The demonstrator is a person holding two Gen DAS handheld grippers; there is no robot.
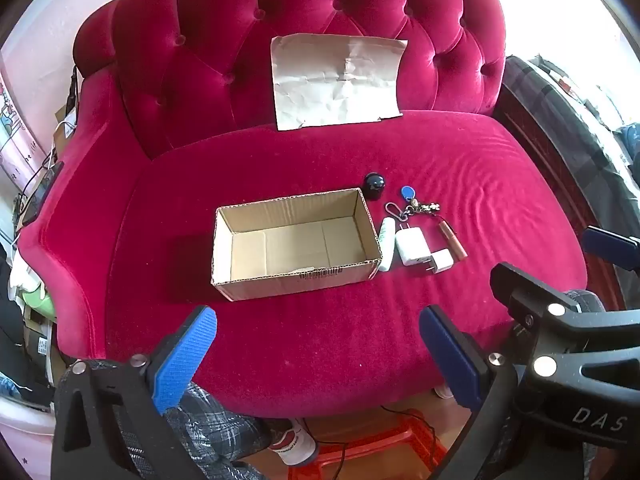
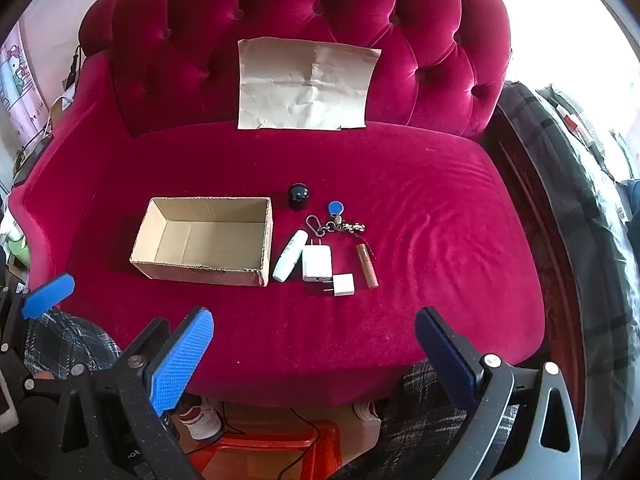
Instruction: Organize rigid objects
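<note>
An open empty cardboard box (image 1: 296, 246) (image 2: 208, 240) sits on the red velvet sofa seat (image 1: 320, 340). To its right lie a white tube (image 1: 387, 248) (image 2: 289, 255), a large white charger (image 1: 412, 246) (image 2: 317, 263), a small white charger (image 1: 442, 261) (image 2: 343, 285), a brown lipstick tube (image 1: 454, 239) (image 2: 367, 266), a keychain with a blue tag (image 1: 408, 200) (image 2: 336, 216) and a black round object (image 1: 374, 185) (image 2: 300, 196). My left gripper (image 1: 318, 356) is open and empty, above the seat's front edge. My right gripper (image 2: 314, 356) is open and empty there too.
A creased brown paper sheet (image 1: 338, 80) (image 2: 306, 84) leans on the sofa back. A red plastic stool (image 2: 272, 452) and the person's shoes are on the floor below. A bed with a plaid blanket (image 2: 580, 200) stands at the right. Clutter and cables are at the left.
</note>
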